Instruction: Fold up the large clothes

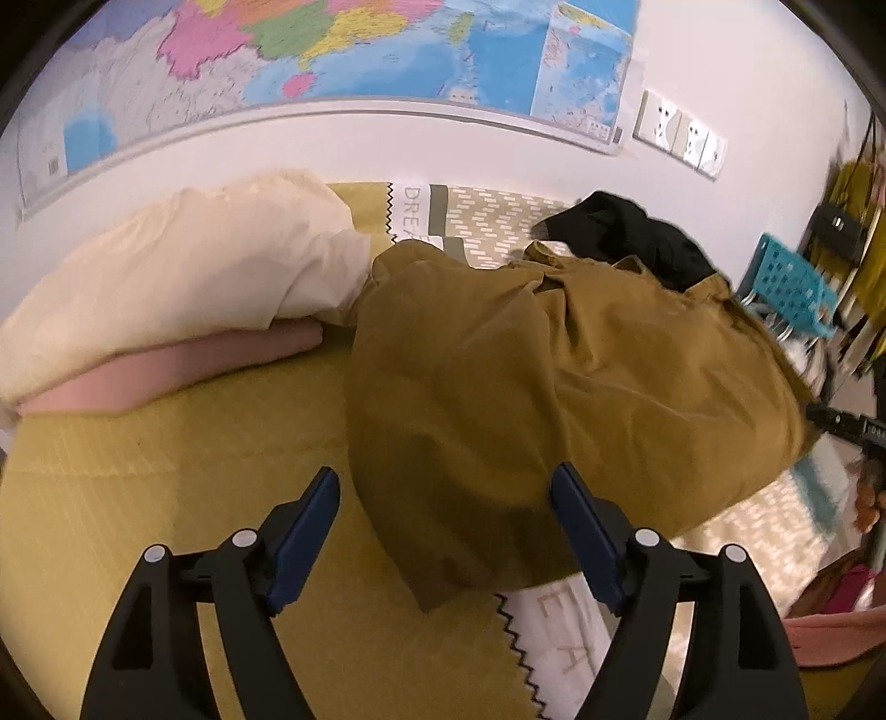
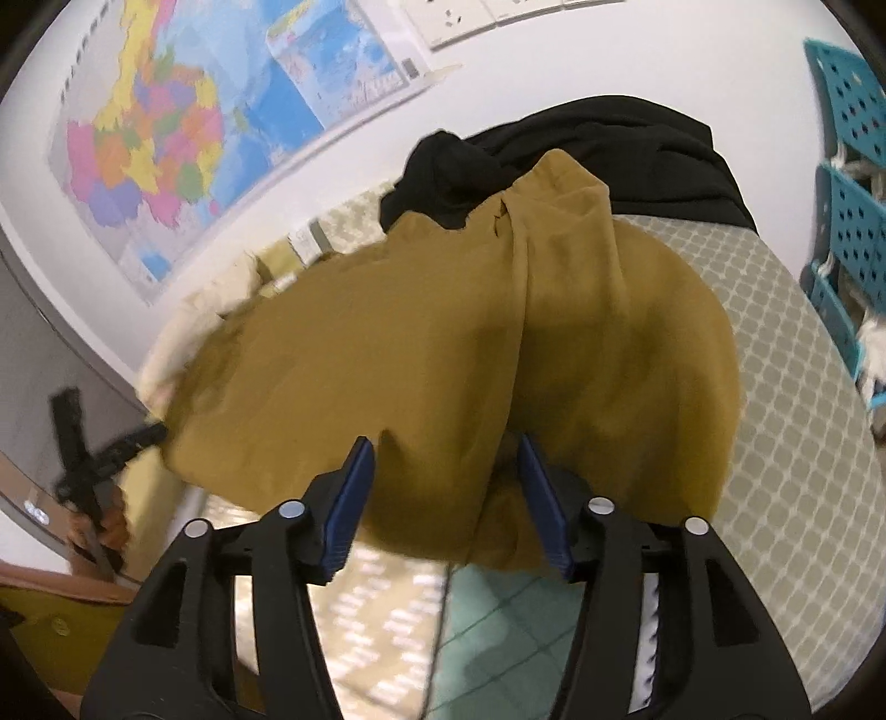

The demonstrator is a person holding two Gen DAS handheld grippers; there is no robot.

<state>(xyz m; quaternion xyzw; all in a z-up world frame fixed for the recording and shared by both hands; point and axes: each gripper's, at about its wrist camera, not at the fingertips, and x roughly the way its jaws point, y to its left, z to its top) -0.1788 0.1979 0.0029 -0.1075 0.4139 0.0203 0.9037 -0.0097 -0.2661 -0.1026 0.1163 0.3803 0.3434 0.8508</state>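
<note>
Mustard garment [image 1: 554,376] sprawls rumpled across the patterned bedspread [image 1: 166,498], both grippers wide open over it.

Left gripper [image 1: 446,531] hovers with its jaws straddling the near hem; right gripper [image 2: 446,498] likewise, holding nothing. A black garment [image 1: 631,232] lies against the far edge, cream pillow [image 1: 183,260] on a pink folded cloth [image 1: 166,371] alongside, teal perforated rack [image 2: 853,183] cut off, wall map [image 1: 332,50] behind.

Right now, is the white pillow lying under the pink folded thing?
No, in the left wrist view the white pillow lies on top of the pink folded cloth, which sticks out beneath it on the bed.
</note>
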